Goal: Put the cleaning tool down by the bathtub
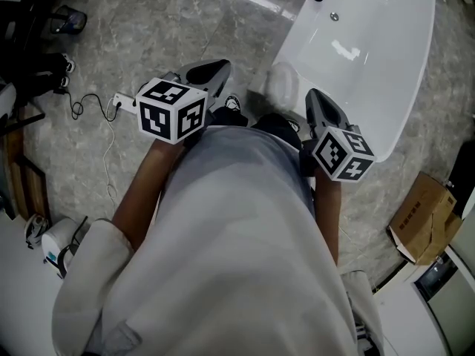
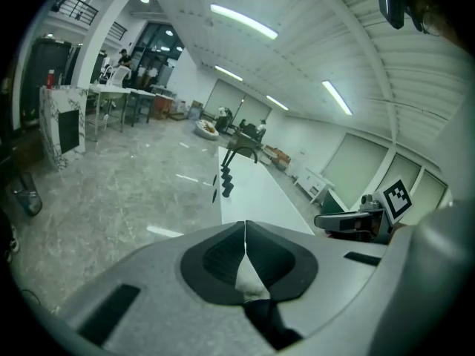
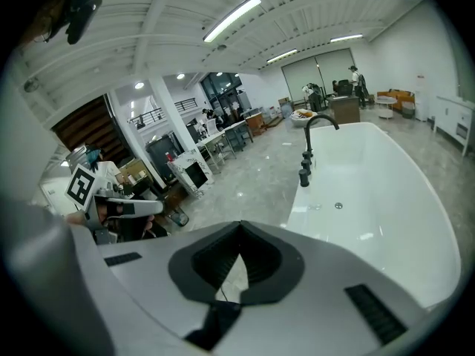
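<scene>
The left gripper point(image 1: 210, 73) and right gripper point(image 1: 324, 110), fingers clenched empty, hang by the upper-right bathtub point(image 1: 386, 73); a pale lump point(image 1: 282, 84) beside it may be the tool.

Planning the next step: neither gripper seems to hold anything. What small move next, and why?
Probably open the right gripper: it and the left gripper are shut on nothing, and a pale object, maybe the tool, sits beside the bathtub.

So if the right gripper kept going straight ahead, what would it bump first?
Probably the white bathtub, near its rim. The right gripper points at it with nothing in between, though depth is hard to judge.
</scene>
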